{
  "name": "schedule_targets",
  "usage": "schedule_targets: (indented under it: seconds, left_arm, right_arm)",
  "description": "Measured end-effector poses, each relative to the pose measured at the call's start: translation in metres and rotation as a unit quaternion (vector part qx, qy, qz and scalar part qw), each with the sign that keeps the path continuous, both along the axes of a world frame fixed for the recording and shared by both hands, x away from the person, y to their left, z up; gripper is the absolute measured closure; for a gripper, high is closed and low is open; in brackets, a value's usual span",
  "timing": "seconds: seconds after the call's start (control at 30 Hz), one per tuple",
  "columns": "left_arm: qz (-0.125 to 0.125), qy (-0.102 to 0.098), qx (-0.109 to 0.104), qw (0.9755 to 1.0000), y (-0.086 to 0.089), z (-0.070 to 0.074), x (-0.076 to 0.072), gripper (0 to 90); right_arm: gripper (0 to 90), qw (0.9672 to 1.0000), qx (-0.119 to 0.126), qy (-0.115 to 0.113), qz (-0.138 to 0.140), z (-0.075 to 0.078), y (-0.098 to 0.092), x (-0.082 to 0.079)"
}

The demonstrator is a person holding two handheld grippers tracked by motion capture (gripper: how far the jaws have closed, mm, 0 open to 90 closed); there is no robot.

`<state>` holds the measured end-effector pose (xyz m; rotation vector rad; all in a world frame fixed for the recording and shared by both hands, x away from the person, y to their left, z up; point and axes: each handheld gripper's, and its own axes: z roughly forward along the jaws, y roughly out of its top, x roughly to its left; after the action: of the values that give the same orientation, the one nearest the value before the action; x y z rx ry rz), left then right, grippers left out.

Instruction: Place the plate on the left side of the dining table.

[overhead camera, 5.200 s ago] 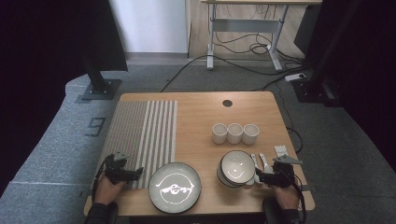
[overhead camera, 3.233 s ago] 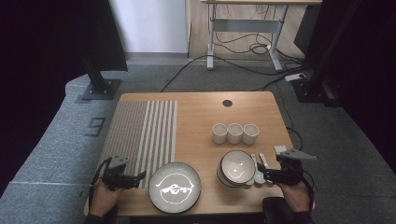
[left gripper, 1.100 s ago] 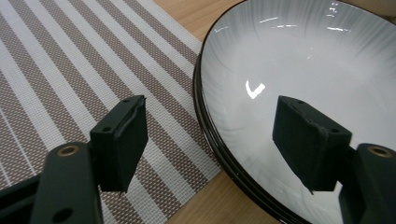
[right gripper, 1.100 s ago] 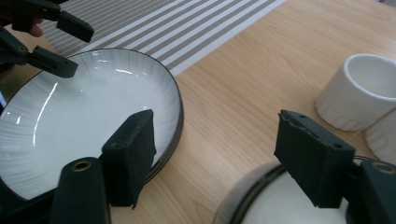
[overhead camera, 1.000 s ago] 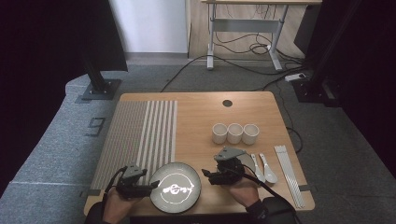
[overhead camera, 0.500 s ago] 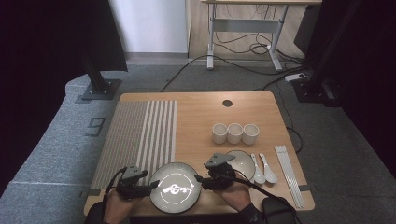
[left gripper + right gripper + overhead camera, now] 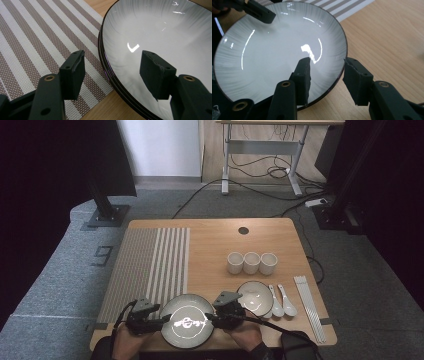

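Note:
A wide white plate with a dark rim (image 7: 187,324) lies at the table's front edge, partly on the striped mat. My left gripper (image 7: 162,321) is at its left rim. In the left gripper view the rim (image 7: 105,62) runs between the two pads with a gap on each side. My right gripper (image 7: 212,317) is at the plate's right rim. In the right gripper view one pad (image 7: 303,75) hangs over the plate (image 7: 274,50) and the other stands outside the rim. Both pairs of jaws have just been closing around the rim and neither presses on it.
A striped placemat (image 7: 150,265) covers the table's left half. Right of the plate are a small bowl (image 7: 255,295), two white spoons (image 7: 280,300) and chopsticks (image 7: 310,305). Three white cups (image 7: 251,262) stand in a row behind them.
My right gripper has come left from the small bowl and down to the plate's right rim, and its jaws have narrowed. The left gripper has stayed at the left rim.

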<state>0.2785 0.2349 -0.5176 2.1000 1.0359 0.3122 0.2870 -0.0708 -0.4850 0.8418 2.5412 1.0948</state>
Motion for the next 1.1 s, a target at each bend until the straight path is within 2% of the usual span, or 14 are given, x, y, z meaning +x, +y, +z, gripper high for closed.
schedule_targets:
  seconds: [0.07,0.13,0.4,0.63,0.67,0.73,0.87,1.03,1.1]
  left_arm:
    - [0.0,0.001,0.002,1.0,0.0,0.0,0.0,37.7]
    - [0.001,0.002,0.002,1.0,0.0,-0.001,0.0,38.4]
    - [0.003,0.009,-0.002,1.0,0.0,-0.003,-0.002,41.4]
    - [-0.008,0.028,-0.016,0.9994,-0.003,-0.006,-0.002,46.1]
    - [-0.007,0.028,-0.008,0.9996,-0.005,-0.007,-0.002,45.6]
    - [-0.003,0.029,-0.008,0.9995,-0.006,-0.006,-0.002,45.6]
    - [0.001,0.034,-0.025,0.9991,-0.004,-0.004,-0.001,46.0]
    - [0.003,0.039,-0.051,0.9979,0.002,-0.001,-0.001,47.0]
    - [0.002,0.044,-0.057,0.9974,0.004,-0.001,0.0,48.6]
  right_arm:
    - [59.7,1.0,-0.005,0.002,-0.003,-0.004,0.002,0.0]
    - [61.7,0.9999,-0.014,-0.007,-0.004,-0.006,0.003,-0.001]
    - [64.5,0.9997,-0.02,-0.004,-0.014,-0.013,0.005,-0.002]
    - [64.4,0.9995,-0.012,-0.009,-0.027,-0.015,0.006,-0.005]
    - [64.5,0.9995,-0.011,-0.008,-0.028,-0.015,0.006,-0.005]
    - [64.4,0.9994,-0.008,-0.008,-0.032,-0.015,0.006,-0.005]
    - [64.0,0.9995,-0.004,-0.007,-0.029,-0.017,0.007,-0.005]
    - [65.3,0.9997,0.013,0.014,-0.018,-0.021,0.012,-0.004]
    - [65.4,0.9996,0.008,0.016,-0.021,-0.025,0.013,-0.003]
